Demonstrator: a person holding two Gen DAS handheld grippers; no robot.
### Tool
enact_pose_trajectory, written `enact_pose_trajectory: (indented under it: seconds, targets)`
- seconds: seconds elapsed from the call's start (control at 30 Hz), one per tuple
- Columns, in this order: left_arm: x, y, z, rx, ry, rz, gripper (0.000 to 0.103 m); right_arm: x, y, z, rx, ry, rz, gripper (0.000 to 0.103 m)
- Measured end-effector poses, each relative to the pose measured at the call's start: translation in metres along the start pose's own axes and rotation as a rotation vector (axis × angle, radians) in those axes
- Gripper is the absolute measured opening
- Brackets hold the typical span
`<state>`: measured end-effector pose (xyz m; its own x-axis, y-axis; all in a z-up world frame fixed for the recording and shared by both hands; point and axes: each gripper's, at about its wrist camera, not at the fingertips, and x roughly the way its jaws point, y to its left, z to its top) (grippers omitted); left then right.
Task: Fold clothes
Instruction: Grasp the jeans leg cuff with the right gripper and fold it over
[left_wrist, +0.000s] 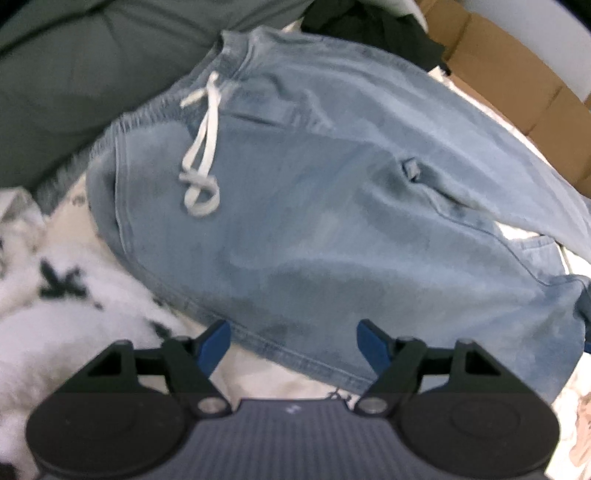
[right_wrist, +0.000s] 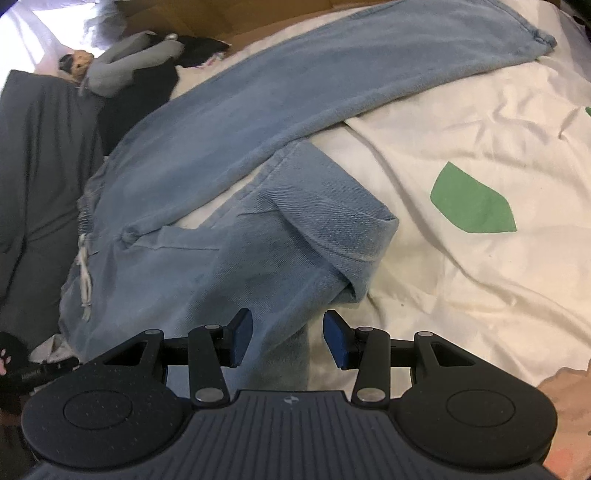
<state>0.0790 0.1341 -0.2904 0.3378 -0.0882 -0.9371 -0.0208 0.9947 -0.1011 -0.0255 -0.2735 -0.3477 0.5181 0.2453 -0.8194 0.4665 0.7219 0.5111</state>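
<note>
Jaws wide on left gripper (left_wrist: 293, 341) and right gripper (right_wrist: 288, 338), empty; bunched near leg of jeans (right_wrist: 229, 147) risks crooked fold.

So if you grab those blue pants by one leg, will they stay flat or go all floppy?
Probably floppy: the blue pants already bend and fold over themselves on the bed sheet, so the rest would likely sag and trail. The cloth looks thick, so perhaps fairly heavy. The white drawstring lies loose and would likely dangle. Both grippers, left and right, are open.
</note>
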Motion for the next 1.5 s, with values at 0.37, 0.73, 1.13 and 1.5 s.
enact_pose_trajectory:
  seconds: [0.37,0.73,1.13,1.5]
  targets:
    - [0.02,0.005,-0.026,0.02,0.023,-0.065,0.07,0.024,0.008,0.004,-0.01,0.074,-0.007,0.011]
    - [0.005,0.001,-0.029,0.006,-0.018,-0.134,0.068,-0.024,0.057,0.009,-0.215,0.068,0.063,0.002]
    - [-0.013,-0.01,-0.027,0.047,-0.063,-0.195,0.068,-0.062,0.139,0.038,-0.396,0.049,0.18,0.002]
    - [-0.012,0.004,-0.026,0.001,-0.049,-0.152,0.068,-0.026,0.185,0.076,-0.477,0.073,0.191,0.002]
